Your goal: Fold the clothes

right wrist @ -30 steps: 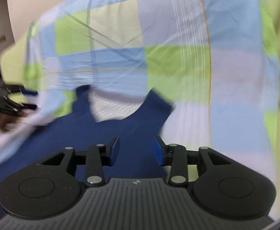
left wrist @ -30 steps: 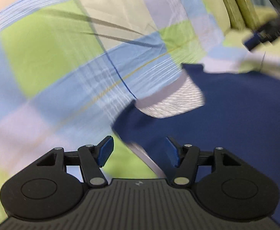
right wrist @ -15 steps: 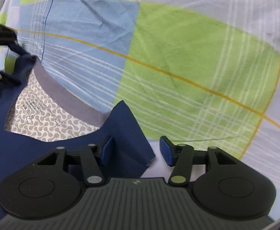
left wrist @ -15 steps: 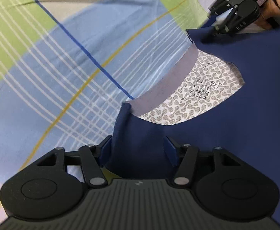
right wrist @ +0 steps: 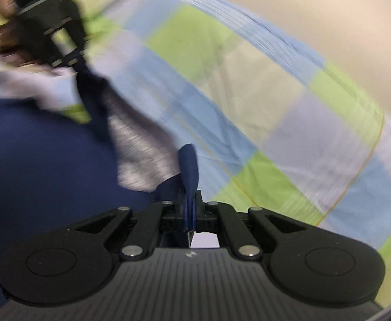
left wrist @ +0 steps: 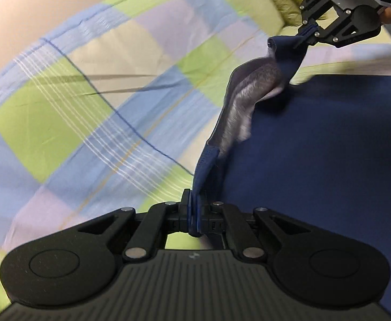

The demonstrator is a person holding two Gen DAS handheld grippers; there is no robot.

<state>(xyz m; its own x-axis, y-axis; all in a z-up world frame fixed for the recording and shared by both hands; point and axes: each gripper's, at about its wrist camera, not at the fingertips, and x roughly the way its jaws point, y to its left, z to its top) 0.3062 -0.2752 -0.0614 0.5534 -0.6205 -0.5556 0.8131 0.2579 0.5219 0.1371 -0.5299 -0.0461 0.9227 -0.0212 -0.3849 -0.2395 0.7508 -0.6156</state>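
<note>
**Both shoulders pinched, the shirt ready to be carried over**

While the dark navy blue sleeveless shirt [left wrist: 329, 147] lies spread on the bed, over a checked green, blue and lilac bedsheet [left wrist: 61, 123], each gripper has a shoulder strap of it. The left gripper [left wrist: 192, 214] has its jaws clenched on one navy strap, which rises taut from the pads toward the grey patterned inside of the neckline [left wrist: 246, 99]. The right gripper [right wrist: 188, 215] is likewise clamped on the other strap, a navy tab standing up out of its jaws; in the left wrist view it [left wrist: 309, 30] shows above the sheet with the fabric pulled up. Both pairs of jaws have just closed on the cloth.

To do the fold well, I judge both grippers should travel together at the same height, keeping the neckline edge stretched between them, so the top lands square on the body without a twist. The blur suggests speed; slower is safer.
</note>
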